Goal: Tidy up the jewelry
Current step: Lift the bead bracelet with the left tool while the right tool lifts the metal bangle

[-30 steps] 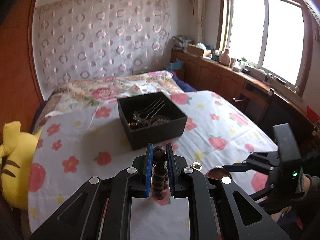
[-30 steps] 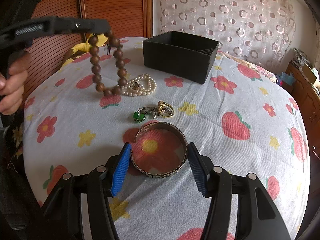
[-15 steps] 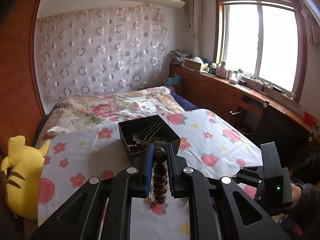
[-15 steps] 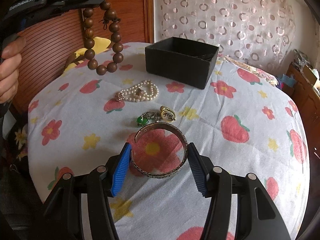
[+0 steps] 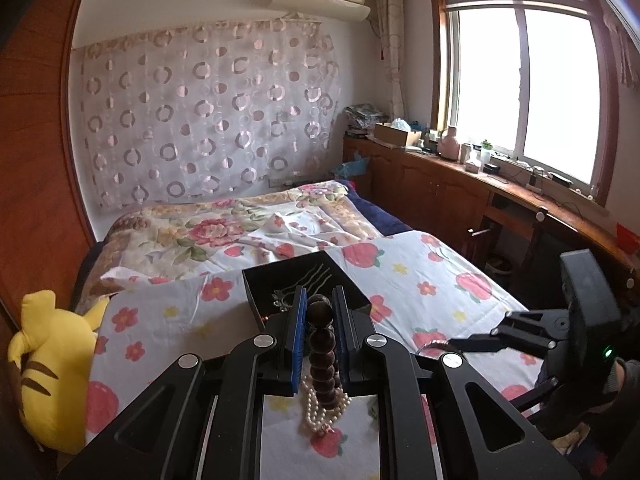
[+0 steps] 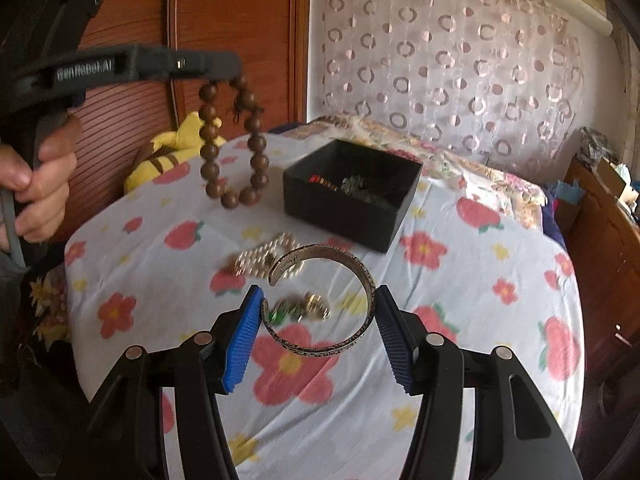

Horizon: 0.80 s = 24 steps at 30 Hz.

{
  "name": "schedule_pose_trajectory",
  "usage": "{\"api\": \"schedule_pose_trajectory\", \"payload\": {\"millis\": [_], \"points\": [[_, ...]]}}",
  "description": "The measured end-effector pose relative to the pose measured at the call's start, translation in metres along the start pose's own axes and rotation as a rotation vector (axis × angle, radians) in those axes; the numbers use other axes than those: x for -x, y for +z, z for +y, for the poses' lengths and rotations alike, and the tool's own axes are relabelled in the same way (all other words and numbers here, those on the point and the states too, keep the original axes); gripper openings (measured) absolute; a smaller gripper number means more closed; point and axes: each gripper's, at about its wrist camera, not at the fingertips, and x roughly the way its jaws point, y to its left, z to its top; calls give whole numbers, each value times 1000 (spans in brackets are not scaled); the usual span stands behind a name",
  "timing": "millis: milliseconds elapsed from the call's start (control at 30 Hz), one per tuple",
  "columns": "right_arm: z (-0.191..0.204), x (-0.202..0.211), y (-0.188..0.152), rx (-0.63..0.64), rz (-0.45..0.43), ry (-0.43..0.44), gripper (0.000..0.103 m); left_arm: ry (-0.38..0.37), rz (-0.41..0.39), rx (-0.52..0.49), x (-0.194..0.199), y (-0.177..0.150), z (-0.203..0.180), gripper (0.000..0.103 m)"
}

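Observation:
My left gripper [image 5: 319, 300] is shut on a brown wooden bead bracelet [image 5: 322, 356], which hangs from it in the air; in the right wrist view the bracelet [image 6: 232, 148] dangles left of the black jewelry box [image 6: 352, 192]. The box [image 5: 296, 280] holds hairpins and other pieces. My right gripper [image 6: 318, 320] is shut on a silver cuff bangle [image 6: 320, 304], lifted off the cloth. A pearl necklace [image 6: 264, 256], also visible in the left wrist view [image 5: 324, 412], and a green and gold trinket [image 6: 300, 308] lie on the flowered tablecloth [image 6: 480, 320].
A yellow plush toy [image 5: 44, 360] sits at the table's left edge. A bed [image 5: 240, 224] lies behind the table. Wooden cabinets [image 5: 460, 192] run under the window on the right. A wooden wardrobe [image 6: 224, 20] stands at the left.
My right gripper has lifted the silver bangle off the cloth and toward the box. My left gripper has carried the bead bracelet higher and nearer the box.

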Motion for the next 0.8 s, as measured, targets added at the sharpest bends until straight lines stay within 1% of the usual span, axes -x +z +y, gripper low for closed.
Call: {"api": "schedule_pose_trajectory", "payload": {"millis": [200,433,600,800], "points": [[-11,-5,20,3,-25,-22,59,23,20,1,-18,6,6,12],[-25,-17,44,-11,-45,-39,59,52,39,2,-42,26,16,12],[-34,-32,61,-20,-41,-47,59,59,55,17,-60,38,23,12],[-40,-53,75,-17,-16,-62,59,71,97,32,-96,42,29,12]]}}
